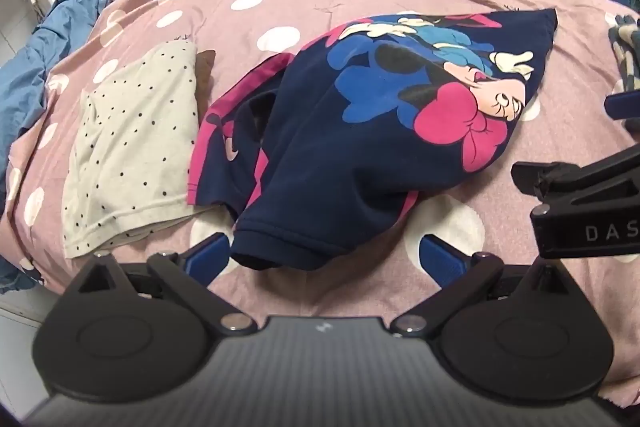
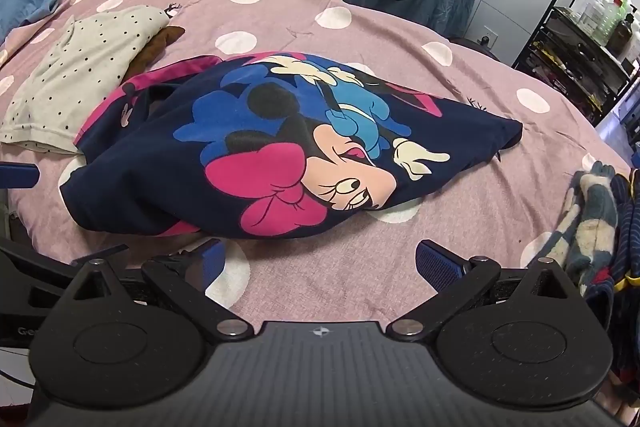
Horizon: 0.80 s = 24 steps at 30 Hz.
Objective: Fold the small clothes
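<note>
A navy cartoon-print shirt [image 1: 360, 131] lies crumpled in the middle of the pink dotted bed [image 1: 304, 3]. The left tool [image 1: 326, 257] stands wide open at its near hem, gripping nothing. The right tool [image 2: 320, 259] is also wide open and empty. A folded spotted garment [image 1: 132, 147] lies at nine o'clock of the shirt.

The navy shirt [image 2: 168, 163] is soft matt knit cotton with a flat, slightly smoother cartoon print, lying on a pink dotted sheet [image 2: 360, 267] of matt woven cloth that looks a bit fuzzy. The dotted beige top [image 1: 132, 147] looks like thin jersey, also matt. Both grippers [image 1: 324, 259] [image 2: 316, 263] are matt black plastic with shiny metal pins and ribbed blue rubbery pads [image 1: 440, 259].
</note>
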### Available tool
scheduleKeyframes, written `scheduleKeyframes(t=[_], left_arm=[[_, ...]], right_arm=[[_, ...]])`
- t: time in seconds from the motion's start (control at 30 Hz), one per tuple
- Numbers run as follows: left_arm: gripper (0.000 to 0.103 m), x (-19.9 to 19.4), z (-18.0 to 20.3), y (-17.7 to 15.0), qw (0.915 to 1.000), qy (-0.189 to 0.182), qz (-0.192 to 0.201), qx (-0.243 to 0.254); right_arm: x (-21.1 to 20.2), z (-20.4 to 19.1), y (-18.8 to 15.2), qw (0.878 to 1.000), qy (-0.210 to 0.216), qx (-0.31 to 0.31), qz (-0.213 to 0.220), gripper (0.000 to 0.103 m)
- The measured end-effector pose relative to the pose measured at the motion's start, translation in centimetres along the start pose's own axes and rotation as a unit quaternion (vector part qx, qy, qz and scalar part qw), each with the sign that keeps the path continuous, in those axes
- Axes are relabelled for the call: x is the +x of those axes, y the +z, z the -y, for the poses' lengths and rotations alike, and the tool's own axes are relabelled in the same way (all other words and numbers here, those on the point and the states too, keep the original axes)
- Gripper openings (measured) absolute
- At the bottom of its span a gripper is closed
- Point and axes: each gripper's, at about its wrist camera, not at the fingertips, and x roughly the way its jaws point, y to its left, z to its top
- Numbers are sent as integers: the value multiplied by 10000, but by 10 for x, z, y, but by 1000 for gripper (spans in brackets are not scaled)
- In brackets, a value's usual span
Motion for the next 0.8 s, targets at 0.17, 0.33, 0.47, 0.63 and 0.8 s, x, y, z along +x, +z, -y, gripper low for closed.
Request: scheduleKeyframes(t=[0.17,0.33,0.47,0.63,0.8], left_arm=[[103,2,6,0,9996,201,-25,173],[103,3,5,0,9998,157,-69,117],[103,4,2,-1,9998,139,-52,109],[103,5,3,0,9998,123,-105,96],[103,5,2,-1,9998,104,-130,88]], right_arm=[[1,0,0,10000,-11,-21,-15,103],[1,-1,-1,10000,3,-26,-20,103],[3,-1,-1,10000,9,-37,-42,103],[3,-2,-1,10000,64,-28,-56,103],[3,-2,-1,10000,62,-26,-59,103]])
